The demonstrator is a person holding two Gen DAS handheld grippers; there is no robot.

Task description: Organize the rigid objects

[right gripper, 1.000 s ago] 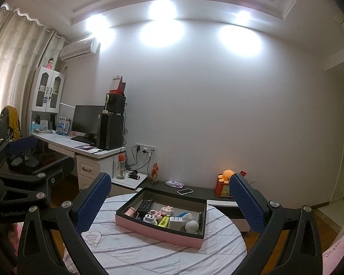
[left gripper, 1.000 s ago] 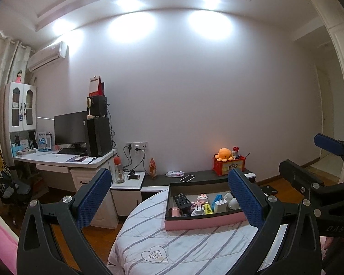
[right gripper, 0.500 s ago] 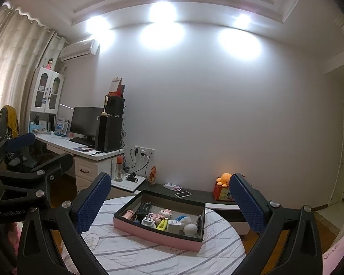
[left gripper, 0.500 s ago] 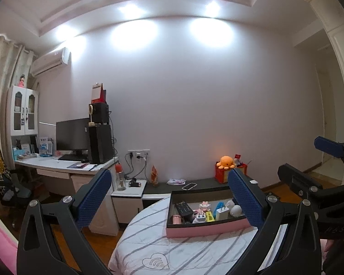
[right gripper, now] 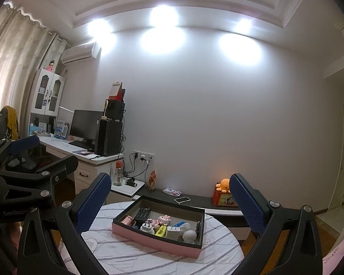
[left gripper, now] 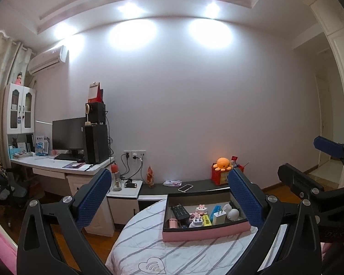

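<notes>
A pink box with a dark inside (left gripper: 204, 232) (right gripper: 153, 240) stands on a round table with a striped cloth (left gripper: 172, 256) (right gripper: 130, 249). It holds a black remote (left gripper: 180, 210) (right gripper: 143, 213), a pink cylinder (left gripper: 173, 223), white plug adapters (right gripper: 173, 230), a yellow item (right gripper: 161, 230) and a white ball (right gripper: 190, 235). My left gripper (left gripper: 169, 197) is open and empty, raised before the box. My right gripper (right gripper: 169, 199) is open and empty, also held back from the box.
A desk with a monitor and a black computer tower (left gripper: 96, 143) stands at the left. A low dark shelf (left gripper: 195, 184) behind the table carries a phone (left gripper: 185, 187) and a red box with an orange plush (left gripper: 222, 163). A chair (left gripper: 2, 190) is far left.
Both views have tilted upward, so the table and box sit lower in frame. Both grippers stay open and empty.
</notes>
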